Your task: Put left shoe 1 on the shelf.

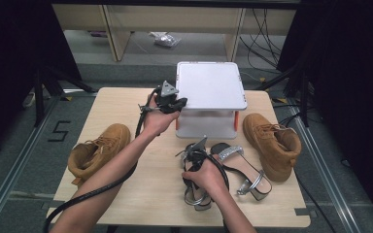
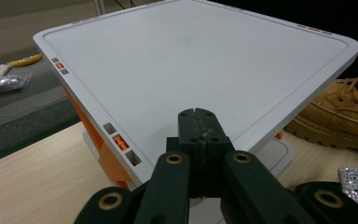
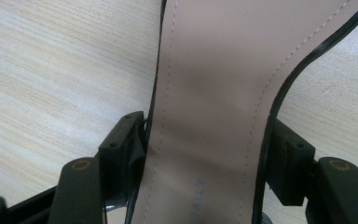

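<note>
Right gripper (image 3: 205, 154) clamped across sandal (image 3: 214, 93) insole on table (image 3: 51, 70); left gripper (image 2: 198, 116) jaws together over white box (image 2: 191, 60).

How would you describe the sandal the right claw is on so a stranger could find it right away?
Start at the white box at the back of the wooden table, then come straight toward the near edge. Two strappy sandals lie there between two tan boots. It is the left sandal, with a beige insole and a dark edge, under the hand; its twin lies free to the right.
</note>
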Action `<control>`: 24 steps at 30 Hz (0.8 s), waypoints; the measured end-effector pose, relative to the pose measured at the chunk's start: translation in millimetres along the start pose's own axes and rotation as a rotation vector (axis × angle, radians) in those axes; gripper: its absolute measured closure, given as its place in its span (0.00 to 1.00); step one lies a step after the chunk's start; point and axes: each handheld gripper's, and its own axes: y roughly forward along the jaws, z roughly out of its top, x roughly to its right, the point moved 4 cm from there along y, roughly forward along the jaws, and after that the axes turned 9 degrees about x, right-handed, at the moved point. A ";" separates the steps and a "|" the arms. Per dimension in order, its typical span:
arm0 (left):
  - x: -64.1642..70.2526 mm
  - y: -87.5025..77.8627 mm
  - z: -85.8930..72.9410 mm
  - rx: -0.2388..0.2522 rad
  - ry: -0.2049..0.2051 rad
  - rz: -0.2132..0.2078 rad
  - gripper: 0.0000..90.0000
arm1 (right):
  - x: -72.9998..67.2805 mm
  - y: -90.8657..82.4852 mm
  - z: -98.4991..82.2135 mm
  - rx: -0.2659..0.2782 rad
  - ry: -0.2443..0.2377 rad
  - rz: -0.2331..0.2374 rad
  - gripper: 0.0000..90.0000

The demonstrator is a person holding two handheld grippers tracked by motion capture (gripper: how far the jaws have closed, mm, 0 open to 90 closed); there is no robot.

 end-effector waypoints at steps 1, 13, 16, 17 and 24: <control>0.0 0.0 0.0 0.000 0.000 0.000 1.00 | 0.0 0.0 0.0 0.000 0.000 0.000 0.43; -0.8 -0.5 -0.2 0.003 -0.012 -0.005 1.00 | 2.6 -2.6 -0.4 -0.034 -0.046 -0.024 0.45; -0.2 0.0 0.3 -0.001 -0.008 -0.004 1.00 | 1.6 -2.1 -0.6 -0.023 -0.052 -0.041 0.45; -0.2 0.0 0.3 -0.001 -0.009 -0.004 1.00 | 1.5 -1.7 -0.8 -0.020 -0.046 -0.034 0.45; -0.8 0.1 0.3 -0.003 -0.019 -0.007 1.00 | 5.0 -3.4 -0.7 -0.026 -0.029 -0.011 0.46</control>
